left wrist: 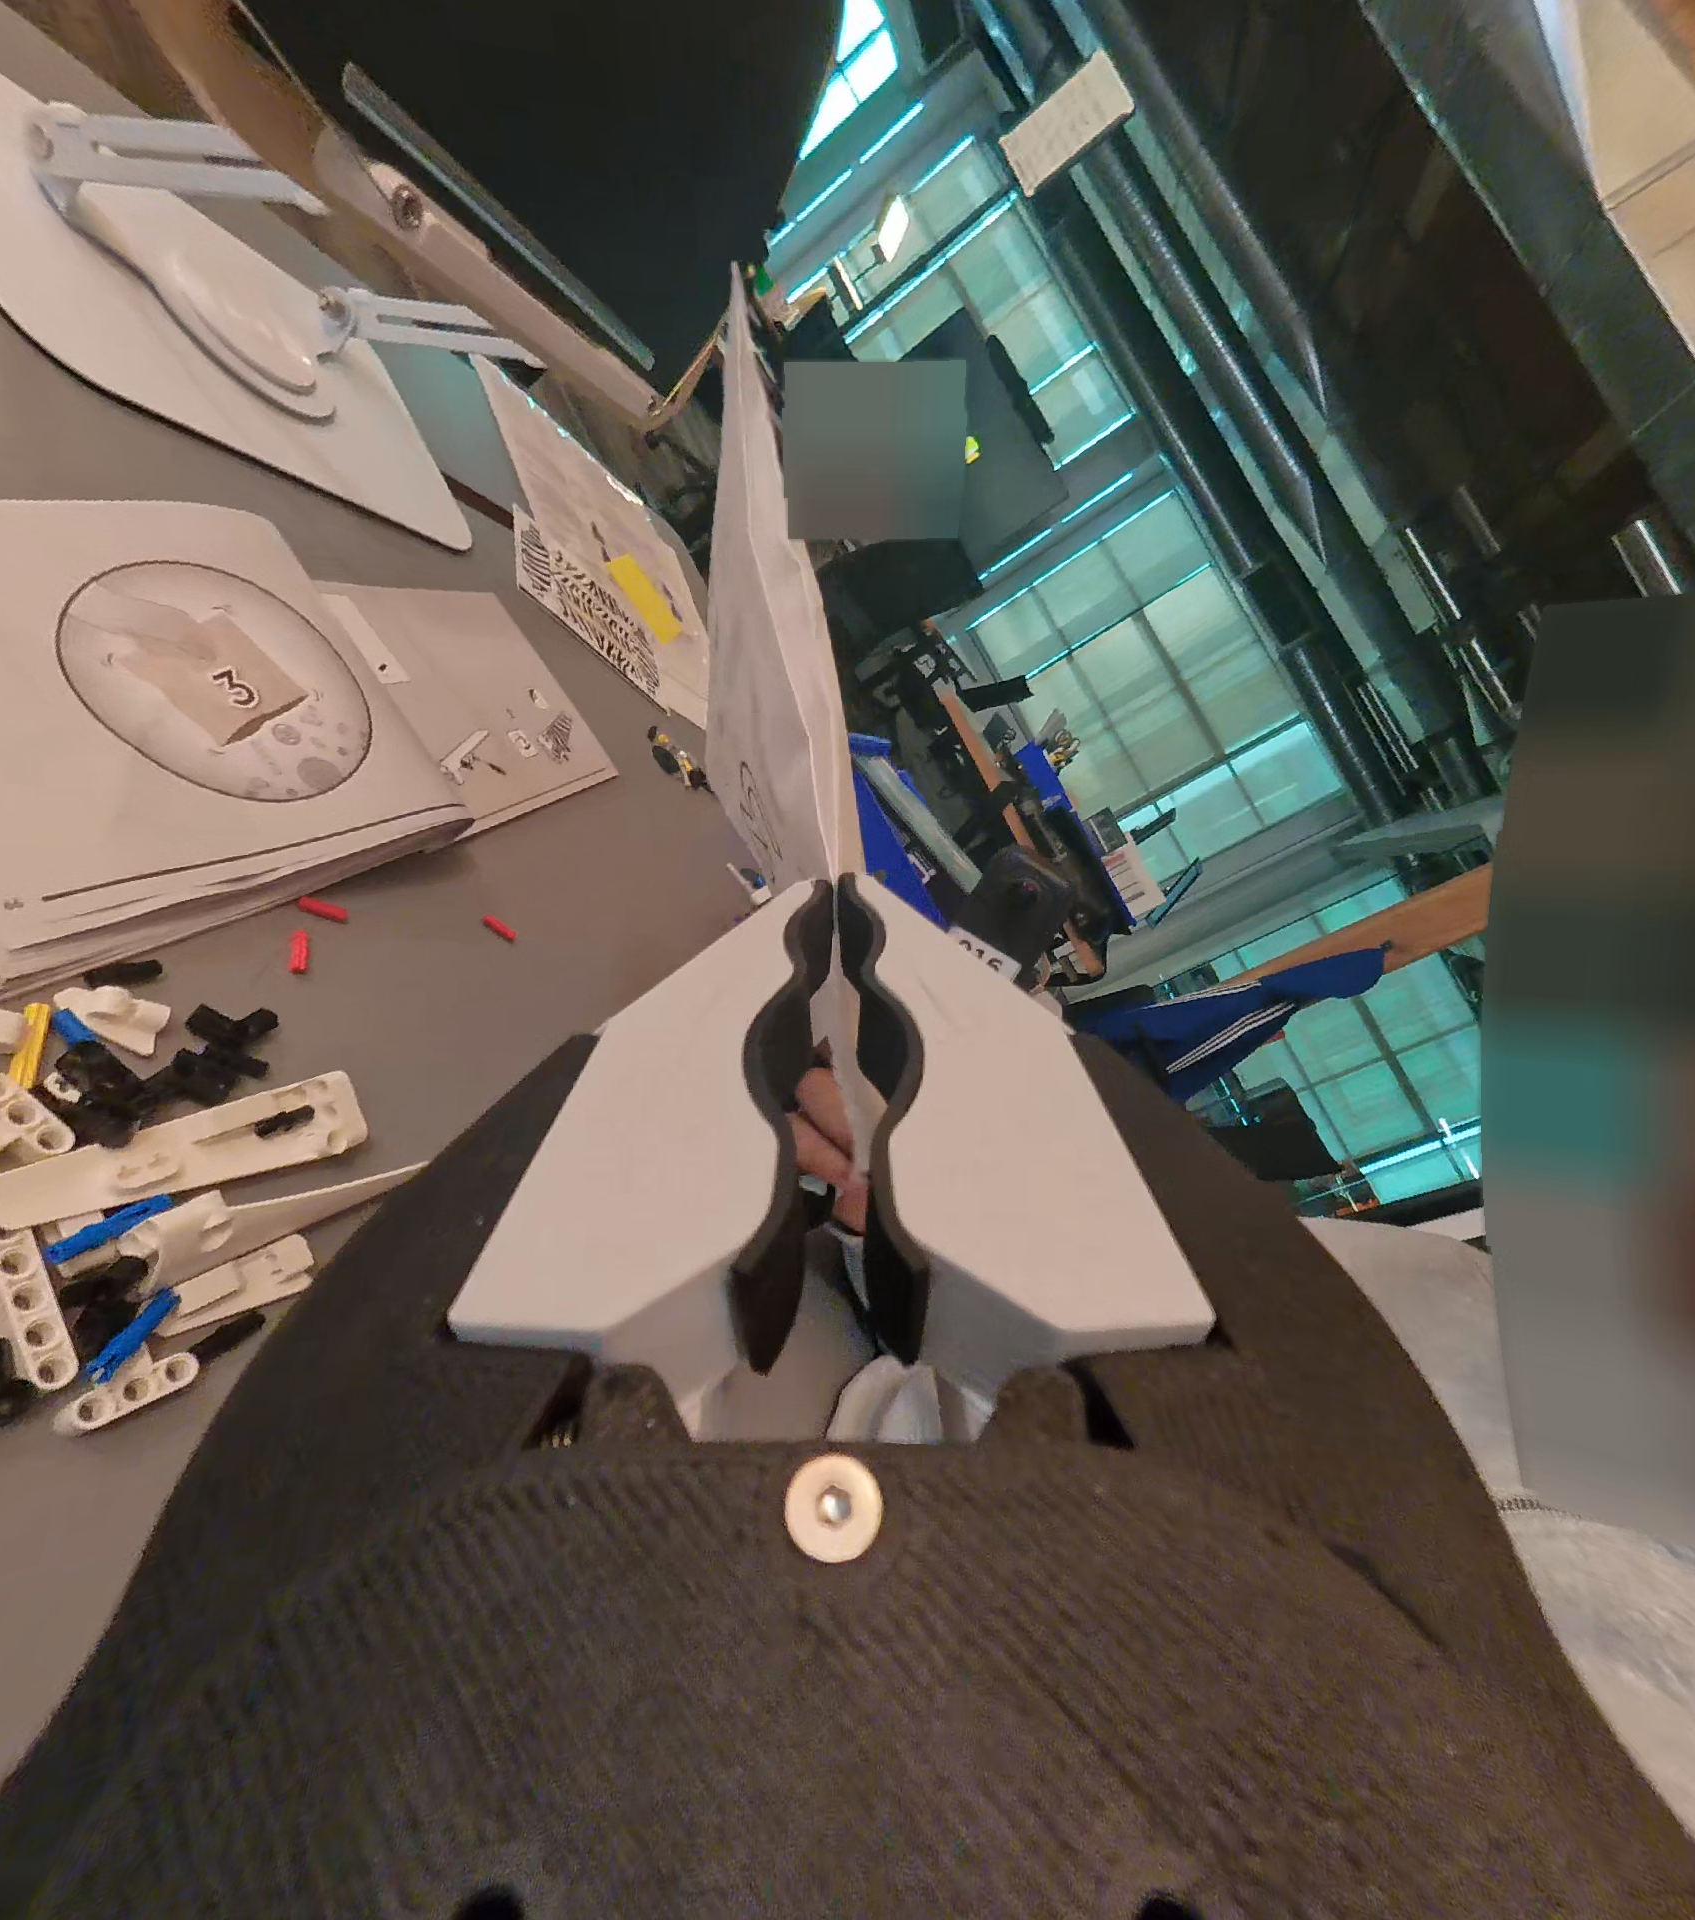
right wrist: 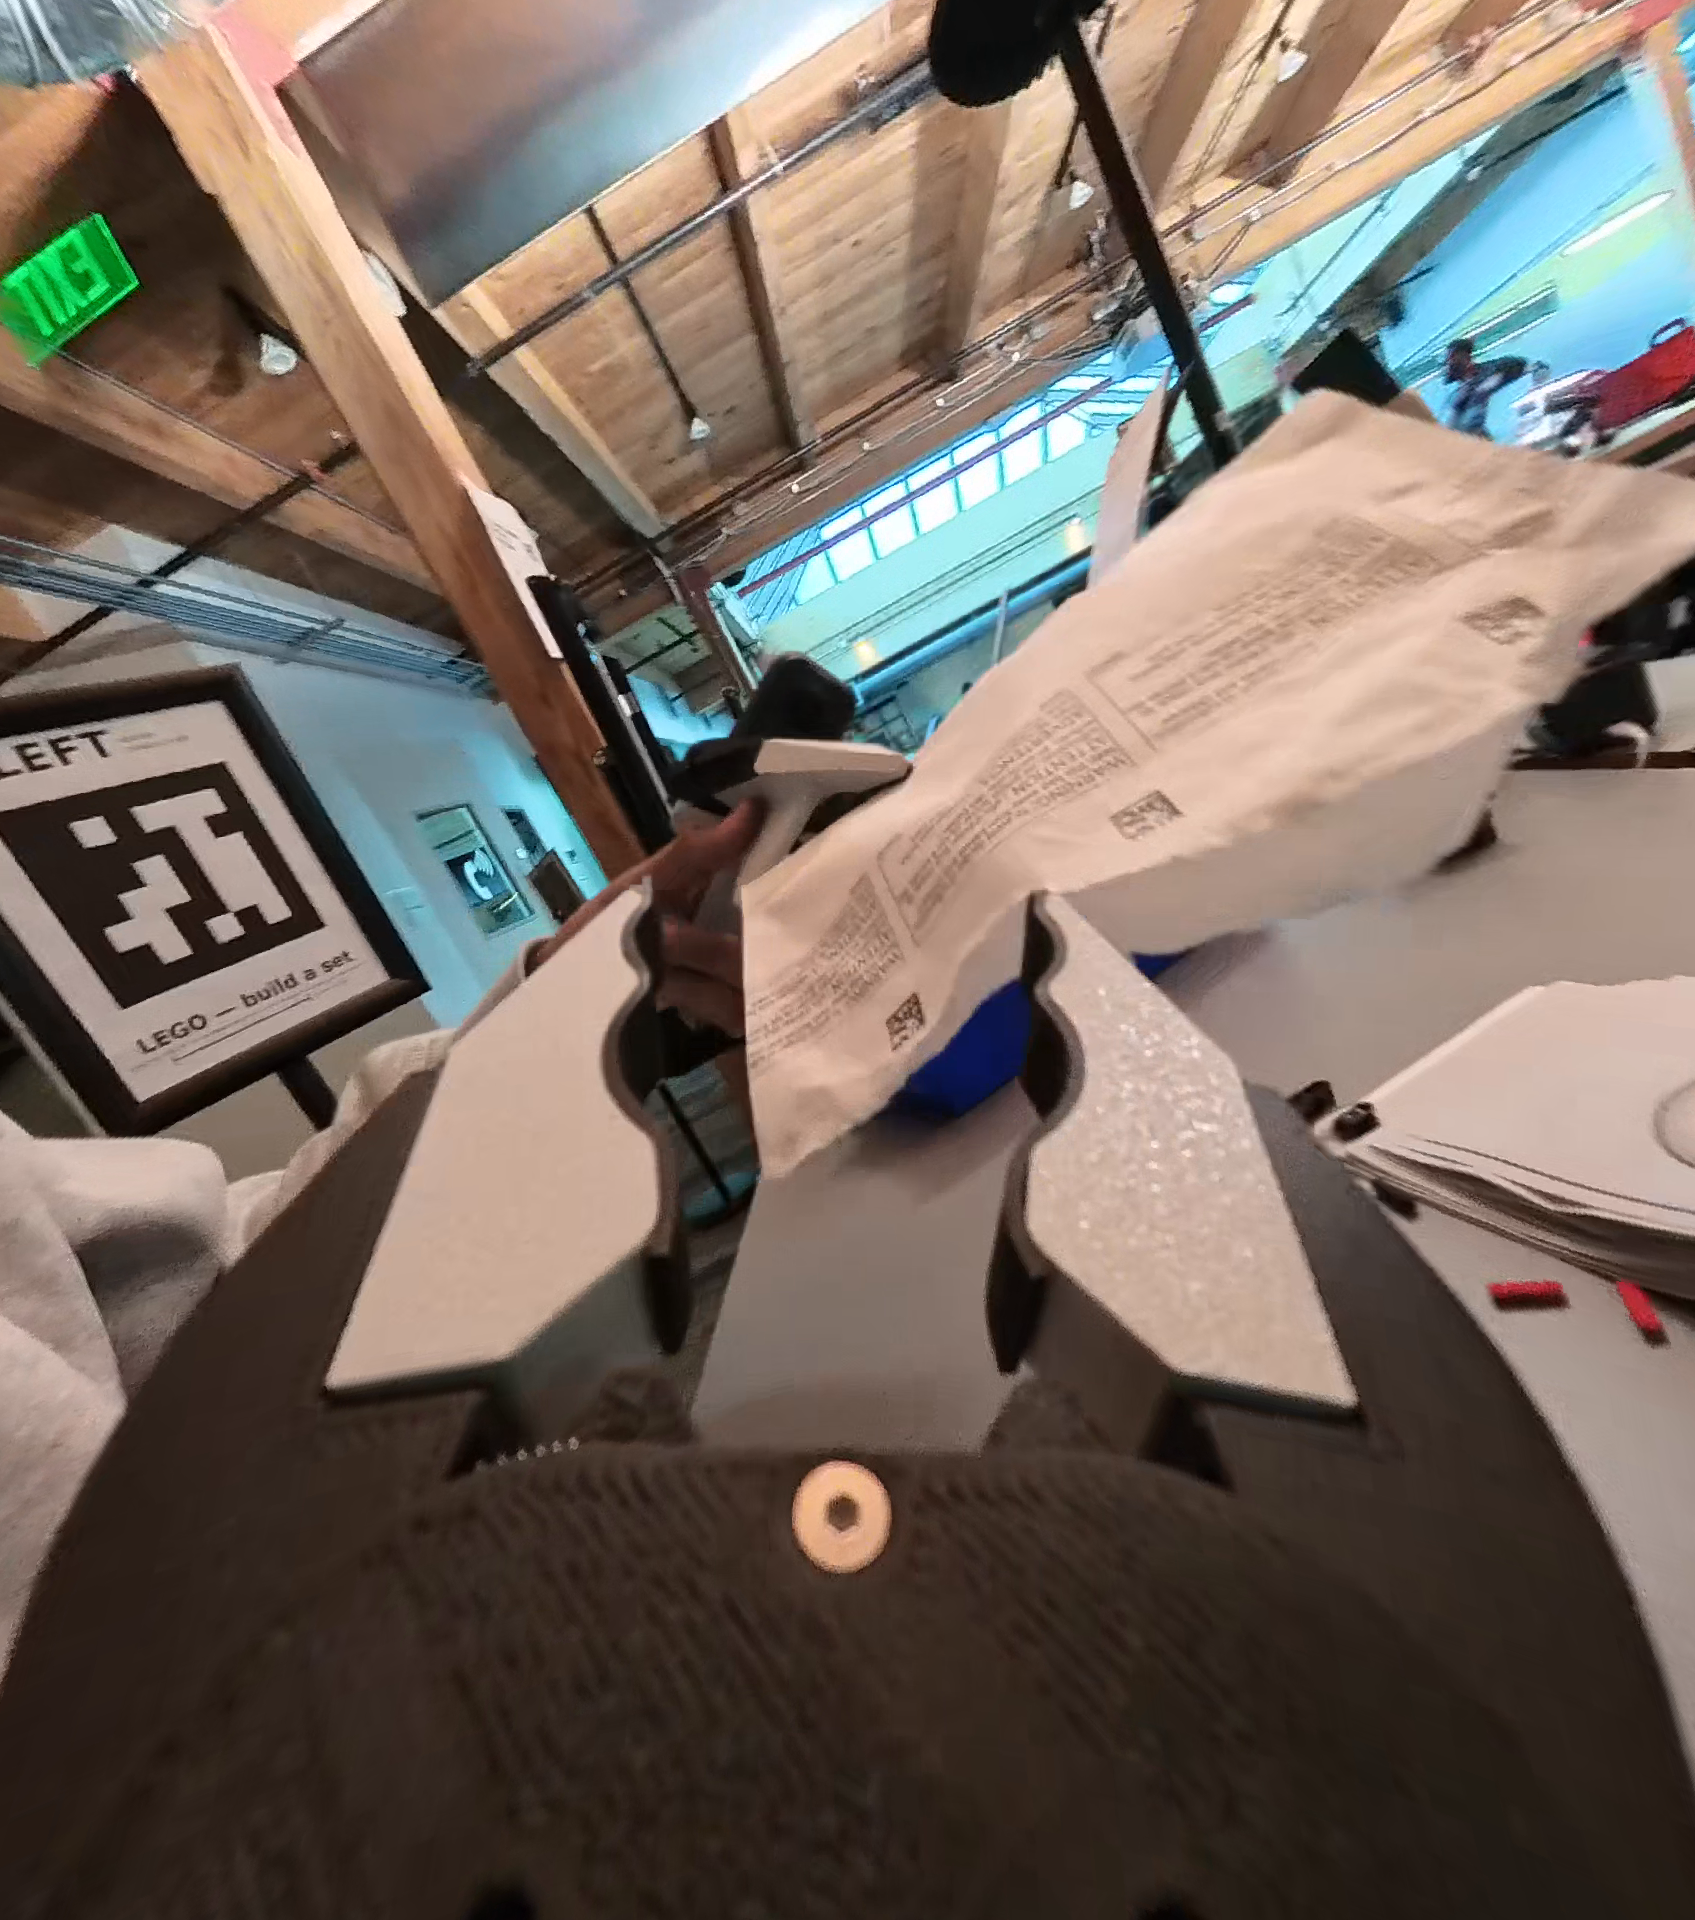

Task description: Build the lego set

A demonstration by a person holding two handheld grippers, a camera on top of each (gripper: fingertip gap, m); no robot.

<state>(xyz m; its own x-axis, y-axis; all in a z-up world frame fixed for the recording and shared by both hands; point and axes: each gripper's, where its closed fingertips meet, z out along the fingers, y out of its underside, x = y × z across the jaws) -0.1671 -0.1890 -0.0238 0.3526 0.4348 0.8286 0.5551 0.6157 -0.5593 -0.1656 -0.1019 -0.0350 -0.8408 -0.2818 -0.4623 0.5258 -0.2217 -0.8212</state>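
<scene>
Above the open instruction booklet point(left wrist: 168, 727) on the grey tabletop point(left wrist: 469, 987), the left hand-held gripper point(left wrist: 835, 914) is clamped tight on a white paper parts bag point(left wrist: 765, 623), its fingers pressed together on the bag's edge. The bag stands up in the air edge-on to the left wrist view, well clear of the tabletop. The judgement is that it is held aloft so the other tool can catch a corner and tear or tip it out.

In the right wrist view the same bag point(right wrist: 1186, 727) hangs broadside, and the right hand-held gripper point(right wrist: 838, 935) sits just beneath its lower corner with its fingers spread wide, gripping nothing. The bag's corner dips between the spread fingers without being pinched.

Just in front of the booklet lies a loose heap of Technic pieces point(left wrist: 74, 1174): white beams, black connectors, blue and red pins, yellow axles. Probably they were spilled there to stay within reach. A few red pins point(left wrist: 323, 914) rest apart, nearer the booklet's edge. Beyond the booklet lies a striped sticker sheet point(left wrist: 604, 613).

As for writing, the booklet page shows a numbered bag drawing, the bag carries blocks of small print and code squares, and a framed marker sign point(right wrist: 147, 883) and a green exit sign point(right wrist: 64, 286) stand off to the side; none of it is repeated here.
</scene>
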